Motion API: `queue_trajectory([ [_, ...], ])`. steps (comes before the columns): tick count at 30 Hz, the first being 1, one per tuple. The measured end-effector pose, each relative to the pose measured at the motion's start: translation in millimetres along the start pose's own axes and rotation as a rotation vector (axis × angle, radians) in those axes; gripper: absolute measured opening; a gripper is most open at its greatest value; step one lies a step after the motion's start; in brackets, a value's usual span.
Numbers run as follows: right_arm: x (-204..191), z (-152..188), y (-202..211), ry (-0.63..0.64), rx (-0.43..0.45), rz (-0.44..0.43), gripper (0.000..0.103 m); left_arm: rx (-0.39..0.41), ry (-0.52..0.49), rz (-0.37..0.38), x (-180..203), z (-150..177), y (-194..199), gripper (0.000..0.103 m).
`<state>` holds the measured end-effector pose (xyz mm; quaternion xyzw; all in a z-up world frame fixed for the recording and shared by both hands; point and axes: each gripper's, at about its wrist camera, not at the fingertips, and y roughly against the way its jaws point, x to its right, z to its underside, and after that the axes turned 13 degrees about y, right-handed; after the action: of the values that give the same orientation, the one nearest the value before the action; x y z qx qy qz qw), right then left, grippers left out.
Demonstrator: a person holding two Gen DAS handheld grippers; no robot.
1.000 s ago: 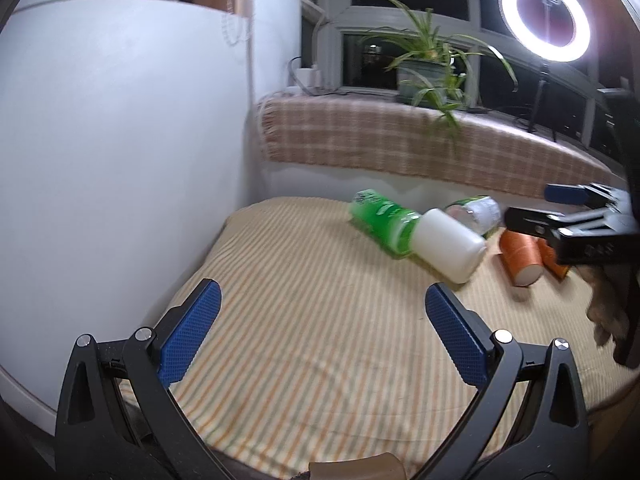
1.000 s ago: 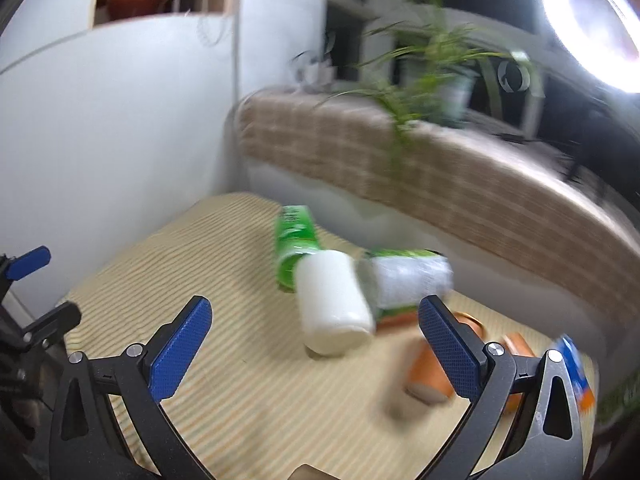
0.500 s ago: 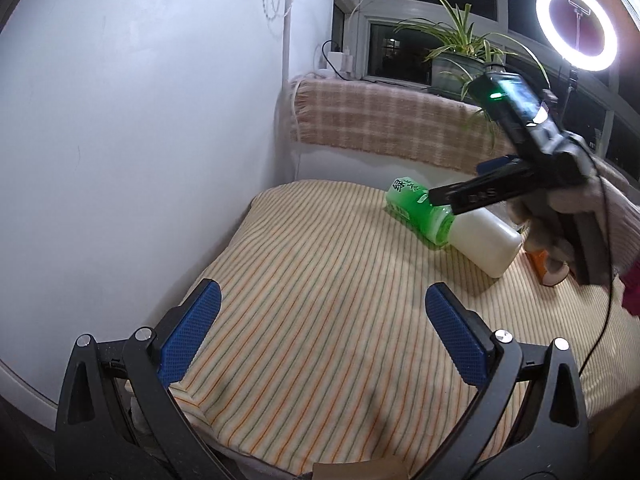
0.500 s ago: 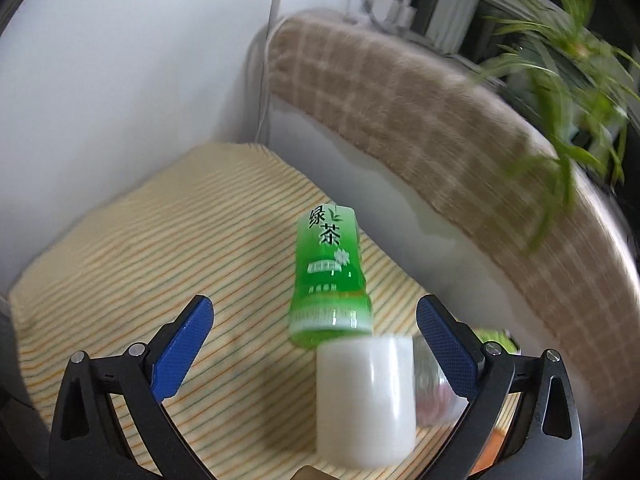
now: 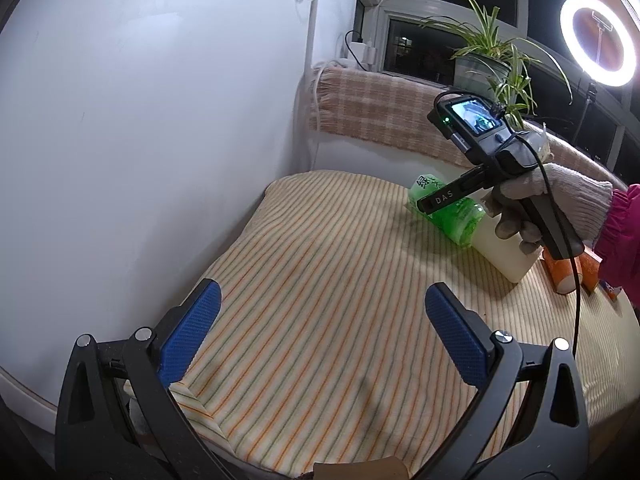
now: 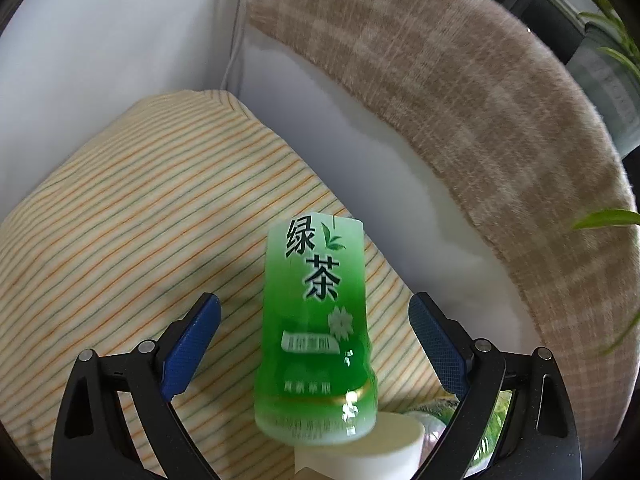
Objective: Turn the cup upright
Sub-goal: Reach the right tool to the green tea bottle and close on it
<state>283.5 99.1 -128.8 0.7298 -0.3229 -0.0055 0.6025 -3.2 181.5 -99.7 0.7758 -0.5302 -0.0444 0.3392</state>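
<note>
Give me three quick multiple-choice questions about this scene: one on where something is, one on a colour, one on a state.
1. Where is the green cup relative to the right gripper?
A. Between its open fingers
B. Far off to the left
C. Behind the plant

2. What colour are the pads on the left gripper?
A. Red
B. Blue
C. Yellow

3. How is the green cup positioned?
A. Standing upright
B. Lying on its side on the striped cloth
C. Lifted in the air

Answers: 1 A, the right wrist view shows a finger on each side of it. 2 B, both pads look blue. 3 B, the left wrist view shows it lying down.
</note>
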Motion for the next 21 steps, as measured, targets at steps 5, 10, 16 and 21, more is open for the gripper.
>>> queue_trajectory([
  [5, -2.7, -4.0, -11.5, 0.019, -0.056, 0.009, 0.083, -0.003, 0.007, -0.006, -3.0, 0.3, -1.1, 0.103],
  [10, -3.7, -4.9, -21.4, 0.023, -0.082, 0.008, 0.065, -0.003, 0.010, -0.006, -2.8, -0.9, -2.1, 0.103],
  [16, -5.1, -9.6, -32.1, 0.009, -0.079, -0.003, 0.058, 0.000, 0.011, -0.005, -4.5, -1.3, -1.0, 0.103],
  [21, -6.3, -8.2, -7.5, 0.004, -0.014, -0.017, 0.057, 0.011, 0.013, -0.007, -4.9, -1.6, 4.0, 0.103],
])
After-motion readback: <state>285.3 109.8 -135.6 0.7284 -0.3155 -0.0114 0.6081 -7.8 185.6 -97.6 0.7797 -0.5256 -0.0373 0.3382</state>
